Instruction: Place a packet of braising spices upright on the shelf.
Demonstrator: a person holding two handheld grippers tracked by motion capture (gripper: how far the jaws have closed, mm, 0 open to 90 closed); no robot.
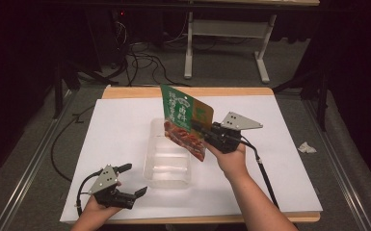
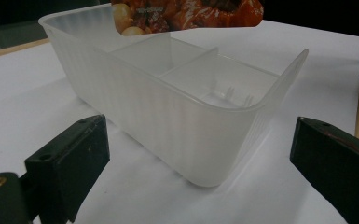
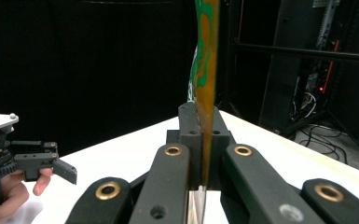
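A white sheet (image 1: 125, 125) covers most of a wooden table (image 1: 125, 91), whose pale edge shows along the far side. On the sheet, near the middle, stands a translucent plastic container (image 1: 169, 159), long with rounded corners, its walls faintly ribbed and its inside split by low dividers into compartments; the left gripper view shows one rounded end of the container (image 2: 200, 135) close up, with two partitions behind it.

The right gripper (image 1: 200, 130), held in the person's right hand (image 1: 231, 159), has its black jaws pressed together on a flat foil food pouch (image 1: 187, 120). The pouch is glossy, green at the top with white print, orange-brown at one side, and bears a photograph of braised meat lower down. It is held upright and tilted, above the far end of the container, with its lower corner hanging over that end. In the right gripper view the pouch (image 3: 206, 70) appears edge-on as a thin strip rising from between the closed jaws.

The left gripper (image 1: 132, 180) rests near the front edge of the sheet in the left hand (image 1: 94, 211), just beside the near left corner of the container. Its jaws are spread wide and hold nothing.

A crumpled scrap of paper (image 1: 306, 147) lies on the grey floor to the right.
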